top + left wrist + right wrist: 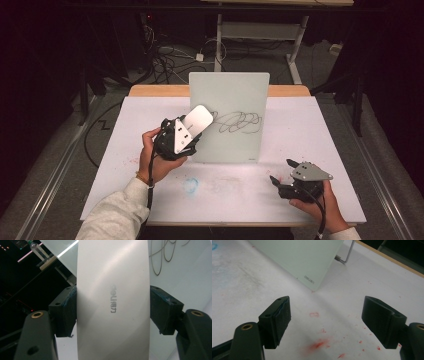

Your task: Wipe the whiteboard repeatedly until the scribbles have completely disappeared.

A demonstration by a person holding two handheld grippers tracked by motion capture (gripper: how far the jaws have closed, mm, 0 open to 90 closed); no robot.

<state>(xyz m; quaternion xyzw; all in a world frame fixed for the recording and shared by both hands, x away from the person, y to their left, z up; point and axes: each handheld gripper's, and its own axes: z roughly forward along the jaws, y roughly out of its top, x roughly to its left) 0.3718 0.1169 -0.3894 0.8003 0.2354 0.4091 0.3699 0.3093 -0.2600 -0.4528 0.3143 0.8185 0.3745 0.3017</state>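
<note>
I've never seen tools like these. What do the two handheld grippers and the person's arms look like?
Each gripper, left and right, is black with two blocky jaws, brass-coloured rivets, a grey three-cornered plate on top and a trailing black cable. The person wears light grey sleeves and a thin band on the left wrist.

- One white eraser [198, 120], clamped in the left tool [186, 131].
- One glass drawing board [235, 100], bearing one scribble [240, 122].
- Two tools; the right tool [282, 172] gapes.
- One desk [320, 130].

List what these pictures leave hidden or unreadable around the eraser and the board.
- Eraser: its wiping face, turned away in the left gripper view; ends cut off by the frame.
- Board: left part of the scribble, behind the eraser in the high view.
- Board stand: mostly behind the board, right gripper view.
</note>
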